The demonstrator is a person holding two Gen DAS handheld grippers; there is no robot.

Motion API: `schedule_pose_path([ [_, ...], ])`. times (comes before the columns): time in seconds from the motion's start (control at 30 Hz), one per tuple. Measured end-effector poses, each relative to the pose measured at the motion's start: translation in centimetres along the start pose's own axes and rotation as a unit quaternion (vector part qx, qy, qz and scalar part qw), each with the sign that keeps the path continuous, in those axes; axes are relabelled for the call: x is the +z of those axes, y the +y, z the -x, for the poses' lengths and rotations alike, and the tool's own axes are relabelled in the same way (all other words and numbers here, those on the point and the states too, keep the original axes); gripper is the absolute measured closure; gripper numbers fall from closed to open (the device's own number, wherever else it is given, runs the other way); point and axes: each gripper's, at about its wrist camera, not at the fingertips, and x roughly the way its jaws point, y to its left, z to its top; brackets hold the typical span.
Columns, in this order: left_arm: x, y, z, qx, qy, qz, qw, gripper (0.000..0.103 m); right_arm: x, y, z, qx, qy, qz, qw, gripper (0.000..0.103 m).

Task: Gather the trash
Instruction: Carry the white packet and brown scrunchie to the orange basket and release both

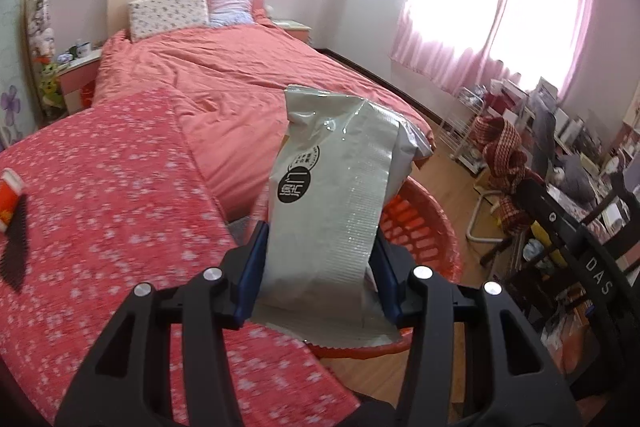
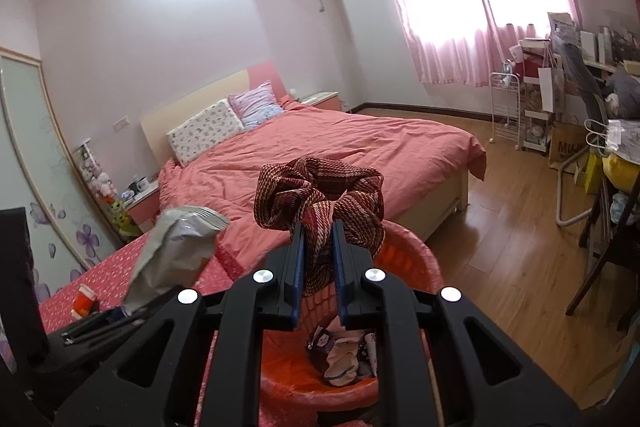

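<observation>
**Holding two items over a red basket**

Filling the background is a bed (image 2: 340, 147) with a salmon cover. Nearer, a red plastic basket (image 2: 416, 259) sits by the edge of a red floral tablecloth (image 1: 100, 195), with crumpled wrappers (image 2: 344, 351) on its bottom. The right gripper (image 2: 318, 267) pinches a red checked cloth (image 2: 320, 195) above the basket — jaws nearly together. The left gripper (image 1: 320, 275) clamps a silver-grey snack bag (image 1: 340, 187) upright, jaws partly spread — at the basket's rim.

The silver packet (image 1: 336, 203) hides much of the red basket (image 1: 432, 227); print on the small red container (image 1: 8, 199), cut by the left edge, is unreadable.
</observation>
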Motion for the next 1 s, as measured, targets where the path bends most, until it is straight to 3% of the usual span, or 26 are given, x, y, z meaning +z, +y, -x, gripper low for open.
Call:
schedule_pose_path([
  [0.5,-0.8,-2.5,-6.7,-0.007,0.055,-0.025,0.9982,0.053,0.0,-1.3,-1.3,0.0,0.012,-0.016,1.0,0.09],
  [0.67,-1.2,-2.2,-7.9,0.003,0.062,-0.026,0.9977,0.038,0.0,-1.6,-2.7,0.023,0.041,-0.018,0.999,0.086],
  [0.87,-1.6,-0.7,-8.3,0.002,0.073,-0.014,0.9972,0.027,-0.6,-1.6,-3.6,0.03,0.072,-0.019,0.997,0.079],
  [1.0,-1.9,-0.2,-8.4,-0.007,0.08,-0.012,0.9967,0.024,-0.5,-1.6,-3.3,0.023,0.07,-0.024,0.997,0.066],
])
